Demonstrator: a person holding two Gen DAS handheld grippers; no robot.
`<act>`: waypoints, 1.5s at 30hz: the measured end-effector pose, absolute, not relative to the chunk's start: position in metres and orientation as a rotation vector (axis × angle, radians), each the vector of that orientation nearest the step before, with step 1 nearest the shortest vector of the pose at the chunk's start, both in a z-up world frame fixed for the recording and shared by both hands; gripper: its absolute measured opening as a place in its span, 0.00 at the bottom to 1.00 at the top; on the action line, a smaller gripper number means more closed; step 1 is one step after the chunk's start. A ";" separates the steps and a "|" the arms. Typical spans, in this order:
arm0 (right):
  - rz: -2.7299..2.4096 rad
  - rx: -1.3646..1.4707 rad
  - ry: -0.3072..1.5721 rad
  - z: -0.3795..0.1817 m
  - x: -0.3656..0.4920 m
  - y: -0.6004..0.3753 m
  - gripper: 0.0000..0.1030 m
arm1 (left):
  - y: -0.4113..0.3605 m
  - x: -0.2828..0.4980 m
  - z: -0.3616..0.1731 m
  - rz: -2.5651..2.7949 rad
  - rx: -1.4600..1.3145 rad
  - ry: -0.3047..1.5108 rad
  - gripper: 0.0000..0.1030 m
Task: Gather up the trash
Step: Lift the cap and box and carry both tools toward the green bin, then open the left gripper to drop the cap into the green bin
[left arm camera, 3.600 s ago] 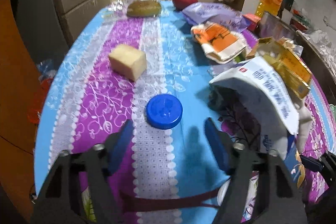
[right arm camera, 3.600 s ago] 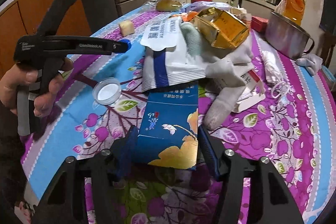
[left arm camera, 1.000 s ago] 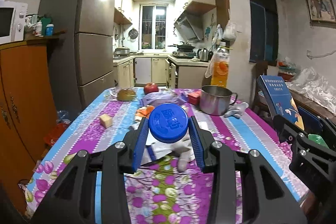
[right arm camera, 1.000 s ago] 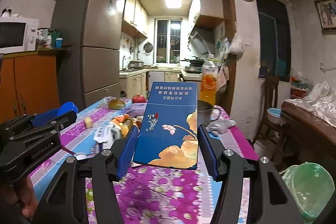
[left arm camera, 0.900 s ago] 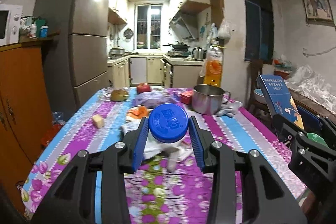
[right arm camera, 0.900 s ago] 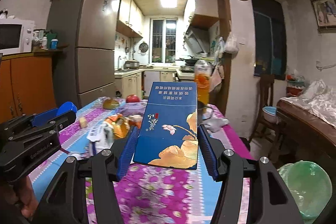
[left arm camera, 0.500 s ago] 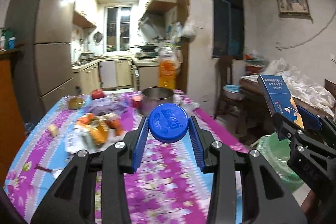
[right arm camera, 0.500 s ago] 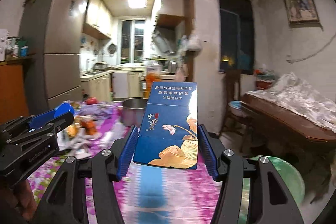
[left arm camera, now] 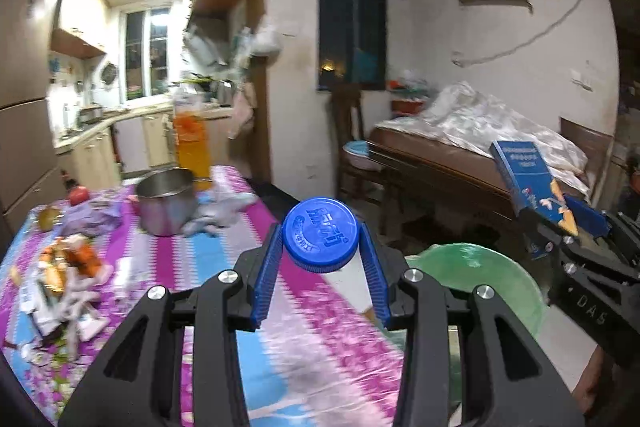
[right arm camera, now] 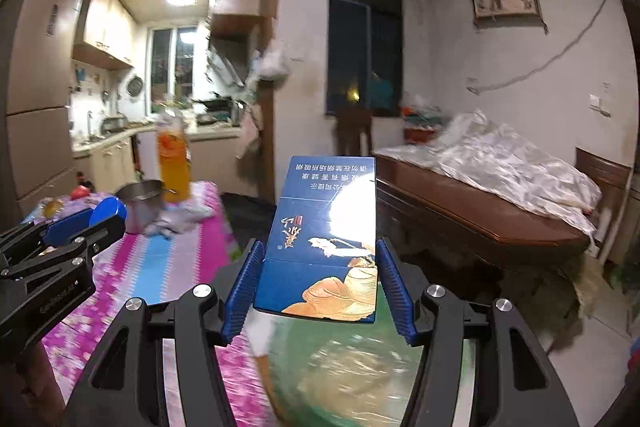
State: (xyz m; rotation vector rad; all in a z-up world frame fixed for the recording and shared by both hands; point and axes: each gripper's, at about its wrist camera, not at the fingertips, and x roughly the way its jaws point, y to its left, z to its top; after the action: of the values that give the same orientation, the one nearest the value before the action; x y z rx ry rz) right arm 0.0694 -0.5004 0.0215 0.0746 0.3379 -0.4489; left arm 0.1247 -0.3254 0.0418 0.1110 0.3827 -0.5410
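My left gripper (left arm camera: pixel 322 255) is shut on a round blue bottle cap (left arm camera: pixel 320 234), held in the air over the table's right corner. My right gripper (right arm camera: pixel 320 267) is shut on a flat blue carton (right arm camera: pixel 326 239) with gold print, standing upright between its blue pads. Below and ahead of the right gripper lies a bin lined with a green plastic bag (right arm camera: pixel 360 367), blurred. The same green bag (left arm camera: pixel 480 279) shows in the left wrist view, off the table's right edge. There the right gripper with the carton (left arm camera: pixel 528 183) is at the far right.
The table with its purple and blue floral cloth (left arm camera: pixel 208 259) carries a steel pot (left arm camera: pixel 166 201), an orange drink bottle (left arm camera: pixel 192 143), crumpled wrappers (left arm camera: pixel 68 279) and an apple (left arm camera: pixel 78 193). A wooden bed with pale bedding (right arm camera: pixel 500 163) stands at the right. A dark chair (left arm camera: pixel 348 131) is by the wall.
Both grippers have swung to the right, away from the table's middle. The table has slid to the left of both views and the green bin bag has come in below. Both grips are unchanged.
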 end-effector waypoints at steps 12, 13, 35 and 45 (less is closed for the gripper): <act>-0.401 0.209 0.718 -0.043 0.111 -0.637 0.57 | -0.444 0.163 -0.016 -0.703 0.205 0.691 0.37; -0.397 0.217 0.733 -0.047 0.114 -0.640 0.57 | -0.452 0.166 -0.023 -0.704 0.217 0.720 0.37; -0.338 0.269 0.984 -0.088 0.137 -0.671 0.57 | -0.487 0.201 -0.067 -0.629 0.323 0.919 0.37; -0.329 0.280 0.976 -0.089 0.136 -0.669 0.64 | -0.495 0.198 -0.071 -0.637 0.341 0.919 0.51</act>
State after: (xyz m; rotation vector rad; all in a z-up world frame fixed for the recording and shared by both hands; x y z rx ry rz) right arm 0.1363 -0.6691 -0.0887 0.2797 0.9757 -0.3292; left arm 0.1980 -0.4949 -0.0710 0.3412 0.9191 -0.6375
